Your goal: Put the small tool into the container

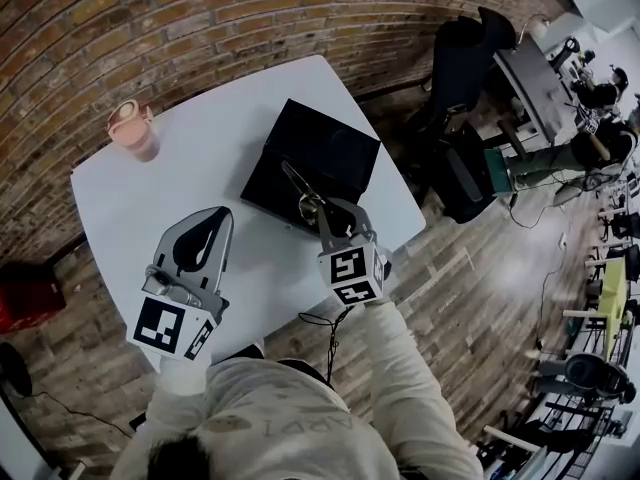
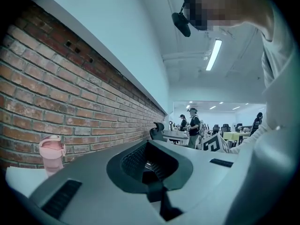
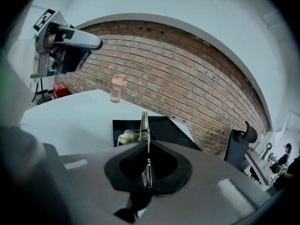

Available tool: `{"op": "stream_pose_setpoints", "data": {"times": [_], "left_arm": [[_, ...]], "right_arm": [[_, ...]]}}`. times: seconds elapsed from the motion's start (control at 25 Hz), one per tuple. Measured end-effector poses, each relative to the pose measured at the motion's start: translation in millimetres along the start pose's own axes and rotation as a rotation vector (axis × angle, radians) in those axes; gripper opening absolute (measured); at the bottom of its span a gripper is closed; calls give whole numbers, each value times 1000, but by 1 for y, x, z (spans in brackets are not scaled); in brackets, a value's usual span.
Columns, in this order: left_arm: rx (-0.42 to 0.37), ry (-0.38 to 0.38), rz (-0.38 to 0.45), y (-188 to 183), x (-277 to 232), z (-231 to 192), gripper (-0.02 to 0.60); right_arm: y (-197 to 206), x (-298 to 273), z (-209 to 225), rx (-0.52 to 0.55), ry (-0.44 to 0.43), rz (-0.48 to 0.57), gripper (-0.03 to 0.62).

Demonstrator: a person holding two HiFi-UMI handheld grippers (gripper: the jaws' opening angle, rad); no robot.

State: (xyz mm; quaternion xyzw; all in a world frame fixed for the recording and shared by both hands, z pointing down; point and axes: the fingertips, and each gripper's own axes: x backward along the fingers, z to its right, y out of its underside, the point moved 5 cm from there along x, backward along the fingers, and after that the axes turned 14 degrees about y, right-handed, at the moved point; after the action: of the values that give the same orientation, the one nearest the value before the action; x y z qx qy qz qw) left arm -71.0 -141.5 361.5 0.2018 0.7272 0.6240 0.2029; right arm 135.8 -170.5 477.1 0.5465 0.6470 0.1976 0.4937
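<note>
A thin metal tool (image 1: 298, 184) sticks out of my right gripper (image 1: 331, 213), which is shut on it. In the right gripper view the tool (image 3: 144, 123) stands upright between the jaws of the right gripper (image 3: 146, 143), its tip over the near edge of the black container (image 3: 174, 128). A pale shiny part (image 3: 125, 137) shows beside the blade; I cannot tell if it belongs to the tool. The container (image 1: 335, 146) lies flat and open on the white table (image 1: 140, 208). My left gripper (image 1: 219, 215) hovers left of it, jaws together with nothing between them (image 2: 149, 146).
A pink lidded cup (image 1: 133, 128) stands at the table's far left corner near the brick wall, also seen as the cup (image 2: 51, 154) in the left gripper view. Office chairs (image 1: 470, 48) and desks with people stand to the right. A red object (image 1: 25, 293) sits on the floor.
</note>
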Motion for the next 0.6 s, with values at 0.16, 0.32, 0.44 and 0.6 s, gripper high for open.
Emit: {"op": "stream_pose_setpoints", "data": {"times": [0.16, 0.32, 0.44, 0.6], "left_arm": [[7, -6, 1, 2, 1, -6, 5], [13, -10, -4, 5, 1, -11, 5], [17, -18, -7, 7, 3, -15, 5], [23, -30, -8, 9, 6, -21, 5]], "right_arm": [[7, -15, -8, 66, -15, -39, 15], [14, -31, -14, 132, -21, -86, 15], [19, -40, -18, 181, -30, -116, 15], [24, -52, -23, 253, -22, -146, 15]]}}
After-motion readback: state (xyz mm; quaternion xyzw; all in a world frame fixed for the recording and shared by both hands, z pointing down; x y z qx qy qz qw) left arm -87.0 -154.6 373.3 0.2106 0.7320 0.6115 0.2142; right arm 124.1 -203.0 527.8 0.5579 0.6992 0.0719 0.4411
